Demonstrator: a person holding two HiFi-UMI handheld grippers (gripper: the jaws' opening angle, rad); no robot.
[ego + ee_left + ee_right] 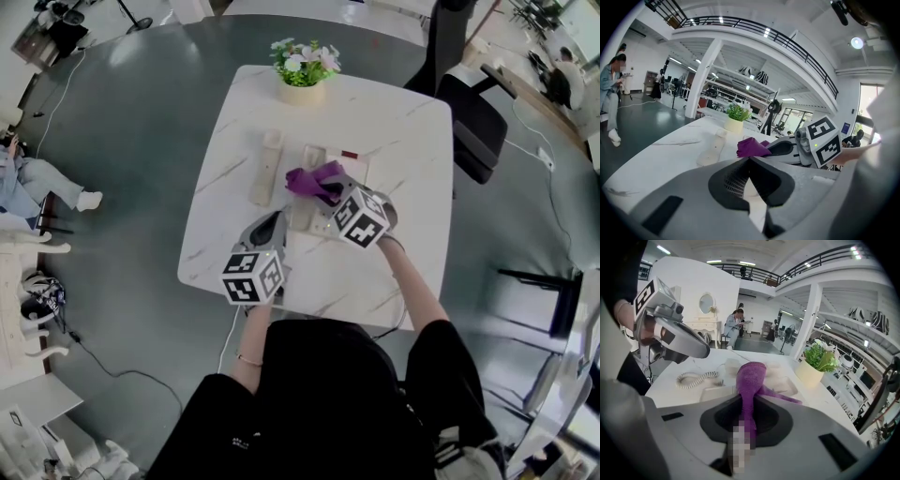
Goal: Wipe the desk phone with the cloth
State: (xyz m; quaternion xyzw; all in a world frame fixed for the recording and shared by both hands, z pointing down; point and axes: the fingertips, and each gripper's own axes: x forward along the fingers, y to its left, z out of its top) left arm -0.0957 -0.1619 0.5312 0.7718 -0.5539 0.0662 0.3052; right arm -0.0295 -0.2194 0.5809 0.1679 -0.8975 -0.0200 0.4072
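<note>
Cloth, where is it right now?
Head view: the cloth is near the middle of the table, pinched in the right gripper, at the desk phone, with the handset to its left.

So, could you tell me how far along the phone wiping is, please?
Done: the handset is off, lying beside the base. In hand: the right gripper is shut on the cloth, which lies on the base. Left: wiping base and handset; I cannot tell how much is wiped.
</note>
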